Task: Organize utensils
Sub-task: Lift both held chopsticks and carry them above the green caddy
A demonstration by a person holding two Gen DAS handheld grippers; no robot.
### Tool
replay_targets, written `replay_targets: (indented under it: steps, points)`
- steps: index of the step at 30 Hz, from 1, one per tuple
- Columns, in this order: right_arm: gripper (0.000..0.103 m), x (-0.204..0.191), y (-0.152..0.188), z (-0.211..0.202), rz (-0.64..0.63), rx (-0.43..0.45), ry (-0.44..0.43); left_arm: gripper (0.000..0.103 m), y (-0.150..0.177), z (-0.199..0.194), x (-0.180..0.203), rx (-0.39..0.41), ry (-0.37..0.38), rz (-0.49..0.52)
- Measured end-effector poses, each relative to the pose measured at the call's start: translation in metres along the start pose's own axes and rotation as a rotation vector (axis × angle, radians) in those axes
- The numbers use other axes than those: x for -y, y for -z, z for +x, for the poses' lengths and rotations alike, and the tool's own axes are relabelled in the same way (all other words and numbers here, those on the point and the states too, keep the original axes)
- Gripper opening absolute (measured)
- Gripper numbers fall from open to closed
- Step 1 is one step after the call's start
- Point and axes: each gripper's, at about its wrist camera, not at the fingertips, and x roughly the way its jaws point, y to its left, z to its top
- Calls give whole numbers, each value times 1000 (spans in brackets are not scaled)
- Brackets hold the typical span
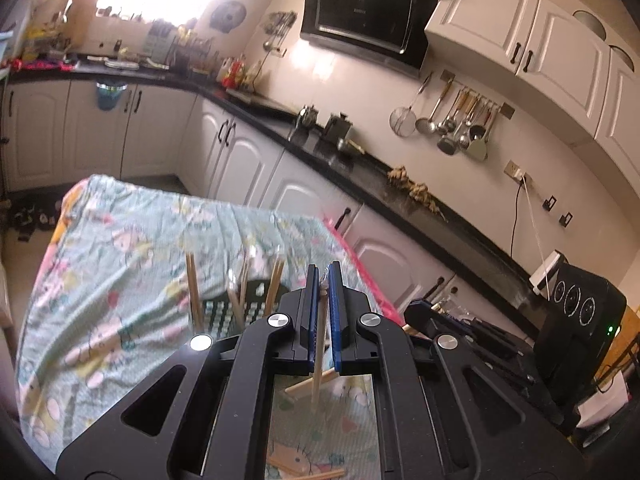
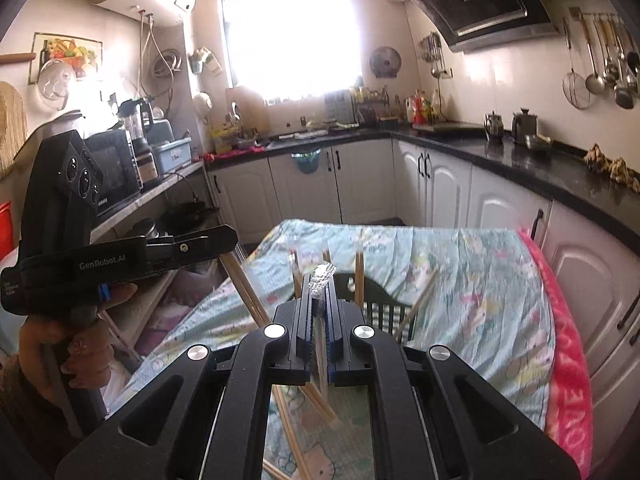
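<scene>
left gripper (image 1: 324, 280) clamped on hanging chopstick (image 1: 319, 360), right gripper (image 2: 319, 280) pinching clear-handled utensil (image 2: 323, 272)

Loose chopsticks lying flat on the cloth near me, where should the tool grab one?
Take a loose chopstick near its middle, coming straight down with the jaws across its width. It lies flat on the tablecloth, so only its sides offer a hold. Both tools currently look full.

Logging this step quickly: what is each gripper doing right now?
Left gripper: shut on a chopstick.
Right gripper: shut on a clear utensil, type unclear.
</scene>
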Motion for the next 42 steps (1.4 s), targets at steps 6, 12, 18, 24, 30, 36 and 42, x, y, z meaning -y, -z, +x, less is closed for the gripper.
replay_targets:
  steps: [6,12,18,24,30,36,42]
  points:
    - [5,-2,-25,0,-20,50,2,3,-28,-11,8,64,-7,26]
    - [5,-1,-47,2,-32,88,11,3,-46,-12,12,98,-25,44]
    - [5,1,-65,7,-44,110,20,3,-57,-8,15,130,-39,48]
    - [5,9,-70,14,-44,120,44,3,-63,4,15,149,-54,43]
    - [5,21,-68,25,-26,109,60,3,-57,24,15,147,-64,40]
    - [5,38,-60,39,15,82,59,3,-46,45,17,135,-77,48]
    - [5,51,-49,48,45,64,67,3,-35,63,20,125,-95,76]
